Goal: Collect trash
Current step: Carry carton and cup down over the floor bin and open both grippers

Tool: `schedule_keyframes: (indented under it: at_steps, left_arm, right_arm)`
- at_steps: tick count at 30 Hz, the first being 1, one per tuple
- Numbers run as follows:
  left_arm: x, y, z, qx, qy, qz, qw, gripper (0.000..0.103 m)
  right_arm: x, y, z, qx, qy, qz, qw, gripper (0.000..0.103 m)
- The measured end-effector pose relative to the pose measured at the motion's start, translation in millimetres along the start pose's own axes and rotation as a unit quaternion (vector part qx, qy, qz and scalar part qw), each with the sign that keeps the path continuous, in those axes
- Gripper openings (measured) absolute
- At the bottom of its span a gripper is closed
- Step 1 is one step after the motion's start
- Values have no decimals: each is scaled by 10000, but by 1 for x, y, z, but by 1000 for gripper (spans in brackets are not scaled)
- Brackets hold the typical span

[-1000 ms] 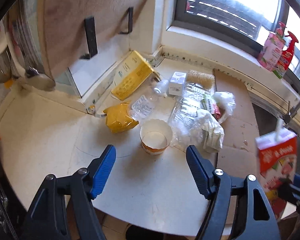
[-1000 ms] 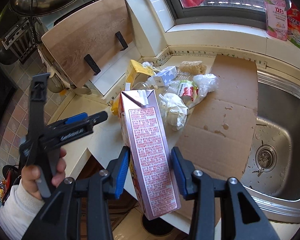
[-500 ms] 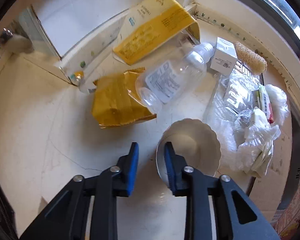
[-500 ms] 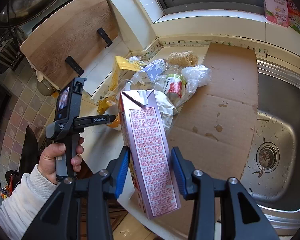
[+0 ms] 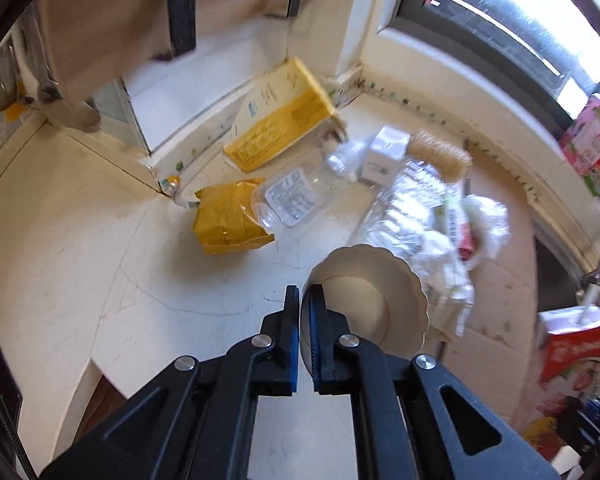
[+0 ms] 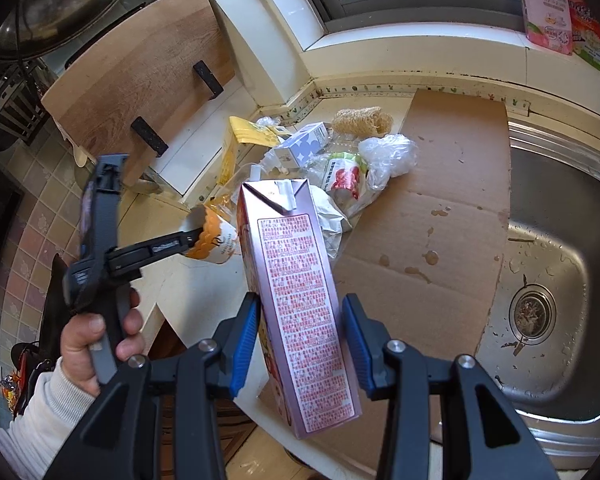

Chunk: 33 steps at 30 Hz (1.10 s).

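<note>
My left gripper (image 5: 305,308) is shut on the rim of a white paper cup (image 5: 374,300) with an orange base and holds it tilted above the counter; the cup also shows in the right wrist view (image 6: 216,240). My right gripper (image 6: 300,320) is shut on a tall pink milk carton (image 6: 296,292), held upright over the counter edge; the carton shows at the right of the left wrist view (image 5: 572,352). Trash lies in the counter corner: a yellow bag (image 5: 228,222), a clear bottle (image 5: 300,196), a yellow carton (image 5: 280,114), a small white box (image 5: 384,154) and plastic wrappers (image 5: 432,236).
A sheet of cardboard (image 6: 432,200) covers the counter beside the steel sink (image 6: 548,280). A wooden cutting board (image 6: 140,76) leans at the back left. Detergent pouches (image 6: 548,4) stand on the window sill. A loofah (image 6: 362,120) lies by the wall.
My left gripper came down onto the paper cup, closed on its rim and lifted it, tilting it. My right gripper kept hold of the milk carton.
</note>
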<state>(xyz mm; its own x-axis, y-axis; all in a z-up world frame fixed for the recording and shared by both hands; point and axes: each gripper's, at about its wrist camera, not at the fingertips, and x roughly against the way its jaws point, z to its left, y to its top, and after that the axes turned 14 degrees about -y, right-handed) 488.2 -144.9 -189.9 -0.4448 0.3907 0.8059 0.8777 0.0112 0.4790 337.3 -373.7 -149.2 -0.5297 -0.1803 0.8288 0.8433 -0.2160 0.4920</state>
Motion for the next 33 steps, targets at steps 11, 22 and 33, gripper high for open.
schedule_keyframes:
  at_steps: [11,22,33]
  left_arm:
    - [159,-57,-44,-755,-595,-530,9940,2]
    - [278,-162,-28,-1048,-878,-693,9882,2]
    - [278,-272,32,-767,-571,-226,9952,2]
  right_arm:
    - [98,-47,29,-78,-35,-699,9975,42]
    - [176,-133,87,145,92,-1014,9947,42]
    - [149,-235,128,252,160,-244,9993,42]
